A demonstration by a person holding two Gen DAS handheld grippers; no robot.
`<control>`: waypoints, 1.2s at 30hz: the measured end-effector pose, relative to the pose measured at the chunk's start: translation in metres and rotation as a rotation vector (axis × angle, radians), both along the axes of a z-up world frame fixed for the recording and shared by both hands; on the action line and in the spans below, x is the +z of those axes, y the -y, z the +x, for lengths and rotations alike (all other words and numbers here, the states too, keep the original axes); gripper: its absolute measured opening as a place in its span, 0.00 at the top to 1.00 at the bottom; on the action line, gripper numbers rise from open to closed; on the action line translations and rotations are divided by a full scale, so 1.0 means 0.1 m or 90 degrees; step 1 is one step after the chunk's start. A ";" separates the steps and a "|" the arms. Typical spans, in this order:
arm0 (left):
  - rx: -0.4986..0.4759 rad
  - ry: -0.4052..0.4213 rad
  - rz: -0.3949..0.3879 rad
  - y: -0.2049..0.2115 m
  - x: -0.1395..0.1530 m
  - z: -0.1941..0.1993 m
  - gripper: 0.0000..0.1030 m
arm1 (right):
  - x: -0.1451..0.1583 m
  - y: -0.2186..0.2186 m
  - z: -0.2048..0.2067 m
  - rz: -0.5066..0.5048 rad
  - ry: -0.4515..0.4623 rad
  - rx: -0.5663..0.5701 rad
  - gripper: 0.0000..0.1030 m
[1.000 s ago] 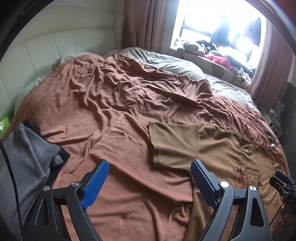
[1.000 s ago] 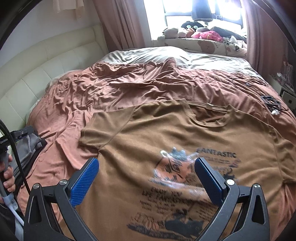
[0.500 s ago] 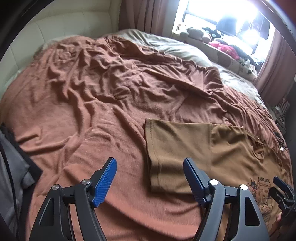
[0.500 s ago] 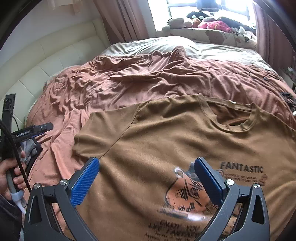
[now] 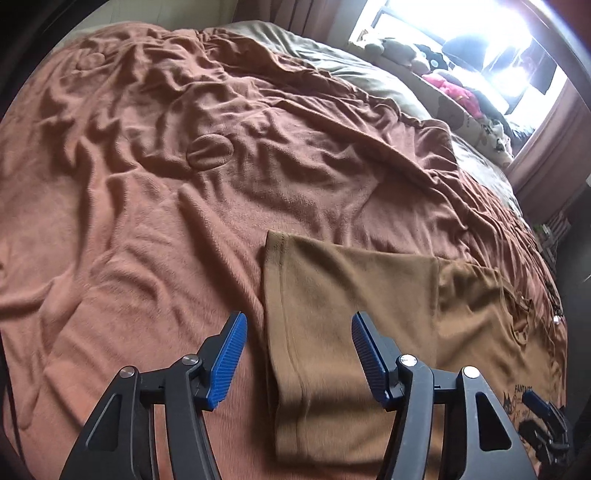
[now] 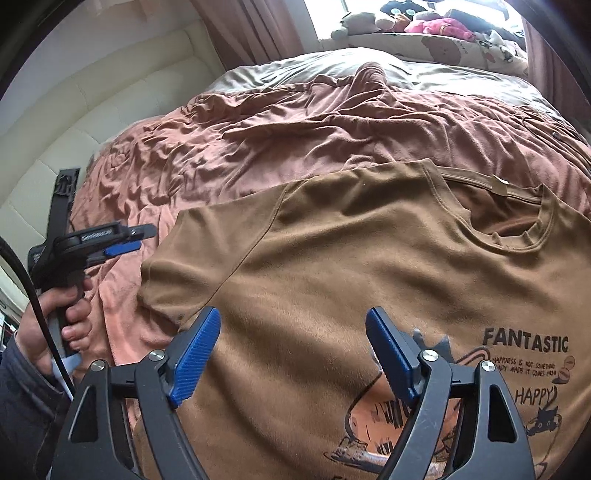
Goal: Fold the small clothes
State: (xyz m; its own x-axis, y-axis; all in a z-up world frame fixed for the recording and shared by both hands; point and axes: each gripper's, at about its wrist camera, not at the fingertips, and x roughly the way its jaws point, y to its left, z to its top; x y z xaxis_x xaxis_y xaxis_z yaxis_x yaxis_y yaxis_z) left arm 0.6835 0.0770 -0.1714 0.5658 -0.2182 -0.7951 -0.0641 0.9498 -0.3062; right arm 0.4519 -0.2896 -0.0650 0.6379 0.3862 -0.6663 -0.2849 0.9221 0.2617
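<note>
Left wrist view: the left gripper (image 5: 297, 354) hangs low over the bed, its blue-padded jaws spread wide apart and clamping nothing; the hemmed edge of the sleeve (image 5: 332, 295) of the brown T-shirt (image 5: 480, 325) lies between the jaws, running from 12 o'clock toward 6 o'clock; whether the pads touch the cloth cannot be told; the rust-coloured blanket (image 5: 184, 203) fills the field from 9 to 1 o'clock, heavily creased; the window (image 5: 480, 44) glares at 1 o'clock, with soft toys (image 5: 443, 77) on the ledge below it; the right gripper (image 5: 546, 417) shows at 4 o'clock, over the printed chest.

Right wrist view: the right gripper (image 6: 293, 358) likewise stands with jaws wide apart, holding nothing, above the T-shirt's (image 6: 332, 277) chest; the shirt lies flat and face up on the blanket (image 6: 295, 129), collar (image 6: 517, 229) at 2 o'clock, sleeve (image 6: 192, 258) at 9 o'clock; the print reading "FANTASTIC" (image 6: 524, 341) sits at 4 o'clock; the left gripper (image 6: 122, 242), held in the person's left hand (image 6: 55, 314), is at 9 o'clock, just beside the sleeve's end; the cream padded headboard (image 6: 110, 92) curves from 9 to 11 o'clock; curtains (image 6: 251, 29) hang at 12 o'clock.
</note>
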 end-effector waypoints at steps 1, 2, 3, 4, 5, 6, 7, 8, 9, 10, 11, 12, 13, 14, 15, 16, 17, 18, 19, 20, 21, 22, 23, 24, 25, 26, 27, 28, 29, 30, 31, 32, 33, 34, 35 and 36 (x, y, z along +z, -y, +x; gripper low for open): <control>0.001 -0.003 -0.003 -0.01 -0.03 0.04 0.41 | -0.01 0.00 0.01 0.003 -0.003 0.001 0.22; 0.001 -0.006 -0.011 -0.01 -0.07 0.10 0.41 | -0.03 0.00 0.03 0.014 -0.013 0.003 0.22; -0.001 -0.008 -0.019 -0.01 -0.10 0.12 0.42 | -0.04 0.00 0.05 0.032 -0.024 0.004 0.22; -0.003 -0.009 -0.025 0.00 -0.13 0.15 0.43 | -0.05 0.01 0.07 0.047 -0.031 0.006 0.22; -0.005 -0.010 -0.027 0.01 -0.17 0.18 0.43 | -0.06 0.01 0.09 0.052 -0.034 0.005 0.22; -0.005 -0.010 -0.029 0.02 -0.19 0.20 0.43 | -0.07 0.01 0.11 0.053 -0.036 0.002 0.22; -0.006 -0.010 -0.034 0.02 -0.21 0.22 0.43 | -0.08 0.00 0.14 0.052 -0.037 -0.002 0.22; -0.008 -0.012 -0.041 0.02 -0.24 0.25 0.43 | -0.09 -0.01 0.17 0.053 -0.039 -0.005 0.22; -0.007 -0.017 -0.039 0.02 -0.27 0.27 0.43 | -0.10 -0.02 0.20 0.053 -0.041 -0.007 0.23; -0.004 -0.024 -0.034 0.01 -0.30 0.29 0.43 | -0.10 -0.03 0.22 0.054 -0.042 -0.007 0.26; 0.000 -0.030 -0.026 -0.01 -0.33 0.31 0.43 | -0.12 -0.05 0.25 0.054 -0.044 -0.008 0.28; 0.000 -0.028 -0.027 -0.02 -0.33 0.31 0.43 | -0.13 -0.06 0.27 0.055 -0.045 -0.009 0.31; -0.001 -0.027 -0.031 -0.03 -0.34 0.31 0.44 | -0.14 -0.08 0.30 0.056 -0.047 -0.011 0.35; -0.004 -0.032 -0.031 -0.03 -0.34 0.29 0.44 | -0.17 -0.09 0.33 0.057 -0.052 -0.015 0.37; -0.006 -0.035 -0.033 -0.03 -0.35 0.27 0.46 | -0.19 -0.11 0.36 0.059 -0.057 -0.018 0.43; -0.009 -0.044 -0.039 -0.04 -0.35 0.24 0.47 | -0.22 -0.13 0.40 0.063 -0.065 -0.019 0.51; -0.011 -0.050 -0.036 -0.03 -0.36 0.22 0.51 | -0.23 -0.15 0.43 0.070 -0.071 -0.019 0.56; -0.010 -0.058 -0.030 -0.02 -0.35 0.19 0.54 | -0.26 -0.16 0.47 0.081 -0.082 -0.017 0.63; -0.012 -0.067 -0.034 -0.02 -0.35 0.16 0.55 | -0.28 -0.17 0.50 0.090 -0.091 -0.015 0.69; -0.020 -0.079 -0.050 -0.02 -0.34 0.13 0.56 | -0.31 -0.19 0.53 0.105 -0.100 -0.014 0.71; -0.024 -0.085 -0.058 -0.02 -0.34 0.12 0.61 | -0.32 -0.19 0.57 0.117 -0.106 -0.014 0.75; -0.027 -0.090 -0.063 -0.01 -0.33 0.10 0.64 | -0.35 -0.20 0.60 0.133 -0.115 -0.014 0.78; -0.034 -0.096 -0.062 0.00 -0.33 0.10 0.72 | -0.38 -0.22 0.63 0.147 -0.126 -0.013 0.79; -0.039 -0.097 -0.055 0.01 -0.31 0.10 0.84 | -0.42 -0.23 0.67 0.159 -0.135 -0.011 0.82; -0.042 -0.095 -0.049 0.02 -0.29 0.10 0.91 | -0.47 -0.25 0.70 0.174 -0.149 -0.007 0.85; -0.043 -0.090 -0.054 0.02 -0.26 0.10 0.96 | -0.51 -0.26 0.74 0.182 -0.158 -0.006 0.85; -0.044 -0.084 -0.065 0.01 -0.23 0.09 0.97 | -0.54 -0.26 0.76 0.186 -0.164 -0.004 0.87; -0.045 -0.075 -0.070 0.01 -0.19 0.08 0.97 | -0.56 -0.27 0.78 0.190 -0.170 -0.002 0.90; -0.050 -0.063 -0.066 0.04 -0.12 0.07 0.97 | -0.57 -0.29 0.81 0.194 -0.170 0.005 0.91; -0.056 -0.056 -0.063 0.06 -0.08 0.07 0.97 | -0.57 -0.31 0.82 0.195 -0.166 0.012 0.93; -0.062 -0.050 -0.062 0.09 -0.03 0.06 0.97 | -0.57 -0.32 0.84 0.197 -0.162 0.015 0.93; -0.069 -0.043 -0.059 0.13 0.03 0.06 0.97 | -0.58 -0.34 0.87 0.199 -0.161 0.017 0.93; -0.073 -0.038 -0.059 0.16 0.08 0.06 0.97 | -0.61 -0.35 0.90 0.205 -0.168 0.018 0.93; -0.078 -0.032 -0.062 0.19 0.13 0.05 0.97 | -0.65 -0.37 0.93 0.211 -0.177 0.018 0.93; -0.085 -0.024 -0.063 0.24 0.21 0.04 0.98 | -0.71 -0.41 0.98 0.216 -0.187 0.015 0.94; -0.088 -0.019 -0.066 0.28 0.25 0.04 0.98 | -0.76 -0.43 1.02 0.220 -0.195 0.011 0.96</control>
